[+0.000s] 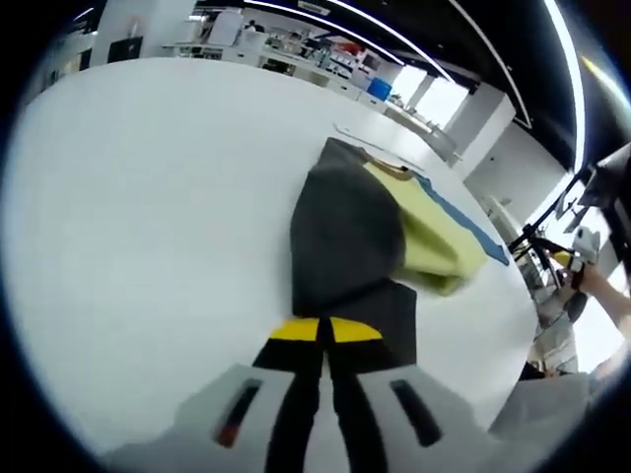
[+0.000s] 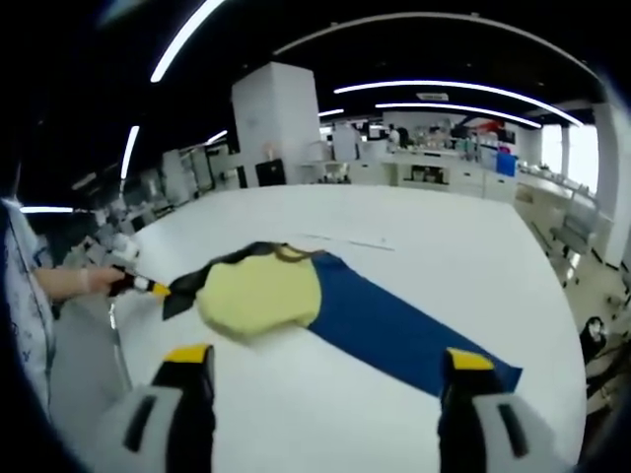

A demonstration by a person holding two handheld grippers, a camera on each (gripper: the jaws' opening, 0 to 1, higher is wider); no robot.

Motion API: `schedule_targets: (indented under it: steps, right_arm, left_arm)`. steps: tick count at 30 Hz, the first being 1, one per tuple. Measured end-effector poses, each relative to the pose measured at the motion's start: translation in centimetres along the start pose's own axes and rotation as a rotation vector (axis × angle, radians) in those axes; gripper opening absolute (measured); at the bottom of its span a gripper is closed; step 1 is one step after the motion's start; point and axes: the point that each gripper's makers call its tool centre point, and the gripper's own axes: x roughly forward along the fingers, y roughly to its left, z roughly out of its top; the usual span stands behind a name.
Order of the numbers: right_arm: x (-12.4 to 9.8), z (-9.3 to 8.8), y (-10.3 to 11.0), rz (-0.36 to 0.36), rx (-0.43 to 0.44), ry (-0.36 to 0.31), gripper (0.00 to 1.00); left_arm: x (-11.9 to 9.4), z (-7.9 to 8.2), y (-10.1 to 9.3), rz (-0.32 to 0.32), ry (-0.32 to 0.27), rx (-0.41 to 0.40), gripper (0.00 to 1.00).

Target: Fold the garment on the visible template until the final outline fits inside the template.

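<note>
On one white table: one garment, left gripper clenching it; right gripper fingers released

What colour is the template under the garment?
Blue; the template shows best in the right gripper view, extending from under the garment.

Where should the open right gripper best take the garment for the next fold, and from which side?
Probably the yellow part's rounded near edge, approached from the right gripper's own side. That edge lies free on the table, while the left gripper holds the dark end.

dark grey and yellow garment, blue template
</note>
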Motion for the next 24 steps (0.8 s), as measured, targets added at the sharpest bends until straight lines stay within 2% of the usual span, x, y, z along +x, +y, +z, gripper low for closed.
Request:
schedule_targets:
  steps: [8, 16, 18, 20, 22, 24]
  right_arm:
    - [0.3, -0.3, 0.2, 0.006, 0.002, 0.006, 0.95]
    - [0.4, -0.1, 0.8, 0.009, 0.001, 0.009, 0.95]
    - [0.4, 0.0, 0.8, 0.01, 0.002, 0.008, 0.95]
    - [0.4, 0.0, 1.0, 0.011, -0.001, 0.013, 0.95]
    - [0.5, 0.0, 1.2, 0.011, -0.002, 0.017, 0.95]
    - [0.4, -0.1, 1.2, 0.01, 0.0, 0.021, 0.95]
  left_arm:
    - [-1.3, 0.0, -0.5, -0.006, -0.018, 0.005, 0.0]
    - [-2.6, 0.9, 0.7, -0.003, -0.025, 0.028, 0.0]
    - [-2.7, 1.2, 1.1, -0.036, -0.023, 0.033, 0.0]
    - [-2.8, 1.5, 1.4, -0.068, -0.011, 0.094, 0.0]
    - [-3.0, 1.8, 1.2, -0.083, 0.001, 0.116, 0.0]
    - [-3.0, 2.4, 1.9, -0.092, 0.024, 0.128, 0.0]
